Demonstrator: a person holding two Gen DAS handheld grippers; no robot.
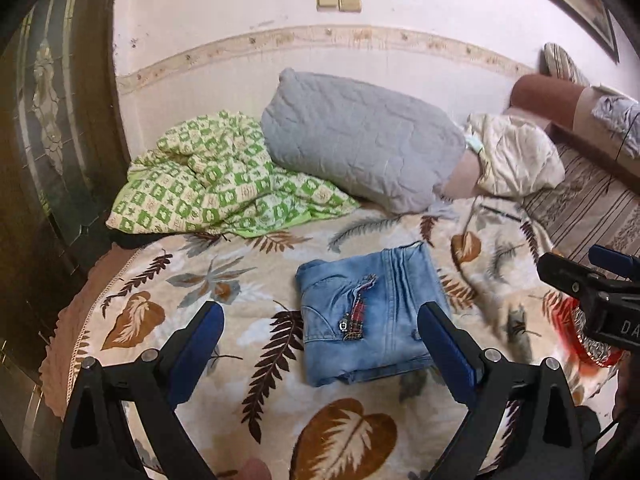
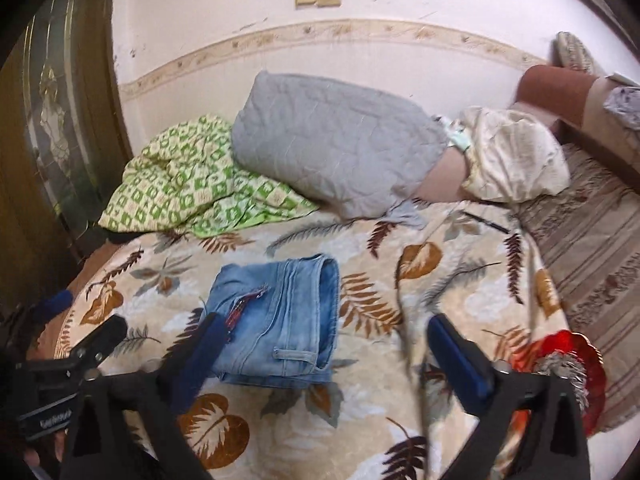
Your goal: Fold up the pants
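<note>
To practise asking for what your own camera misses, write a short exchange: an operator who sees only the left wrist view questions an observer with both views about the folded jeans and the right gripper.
Operator: I see only a corner of the right gripper. Is it holding anything?
Observer: No. It is open wide with nothing pinched. The folded jeans lie loose on the bedspread.
Operator: One finger of the left gripper hides the jeans' near corner. What's there?
Observer: A whole belt loop, lying flat across the denim.
</note>
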